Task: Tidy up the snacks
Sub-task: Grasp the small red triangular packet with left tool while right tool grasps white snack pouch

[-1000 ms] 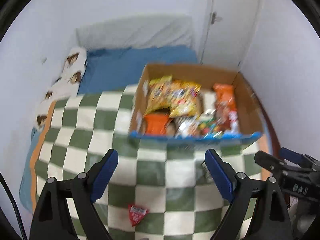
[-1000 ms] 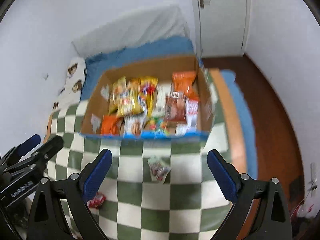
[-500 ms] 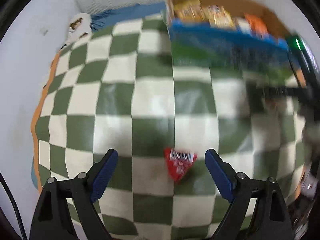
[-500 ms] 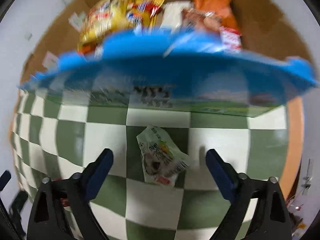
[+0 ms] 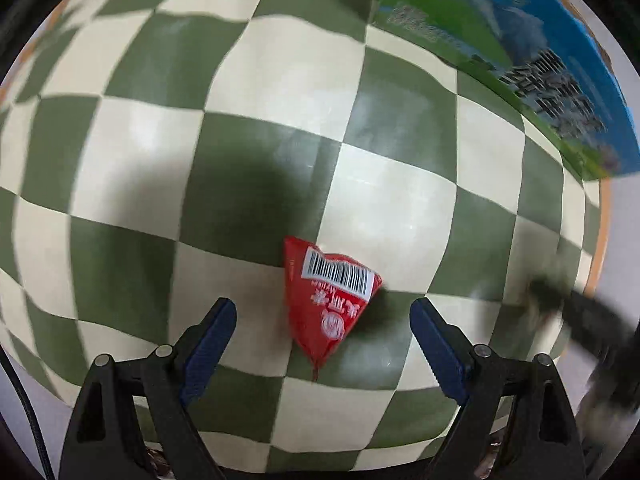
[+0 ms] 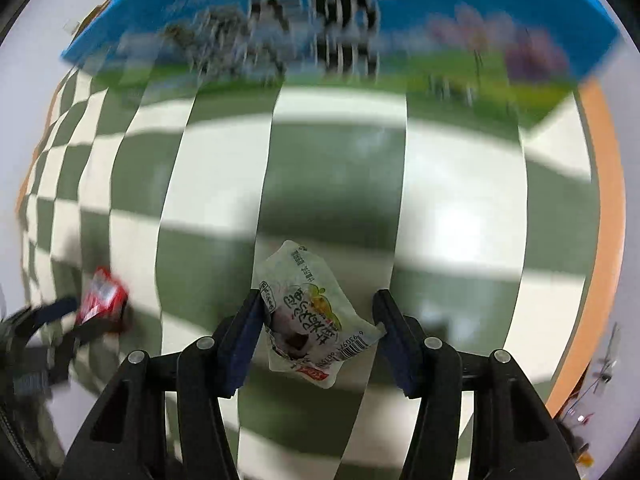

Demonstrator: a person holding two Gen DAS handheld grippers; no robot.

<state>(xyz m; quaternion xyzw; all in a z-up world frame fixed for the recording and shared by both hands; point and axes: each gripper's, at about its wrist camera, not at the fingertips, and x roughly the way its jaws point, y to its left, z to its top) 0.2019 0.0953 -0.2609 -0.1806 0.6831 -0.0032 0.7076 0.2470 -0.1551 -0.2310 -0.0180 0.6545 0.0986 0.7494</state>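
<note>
**Two loose snacks, one gripper on each**

Right gripper [image 6: 316,328] has its jaws closing around the one white packet [image 6: 310,316], pads touching its edges. Left gripper [image 5: 322,334] is spread wide, straddling the one red triangle packet [image 5: 326,304] without touching it. Both lie on the checkered blanket [image 5: 260,120]; beyond sits one blue-fronted box [image 6: 340,20]. A second ago both grippers were higher, looking into the box.
</note>
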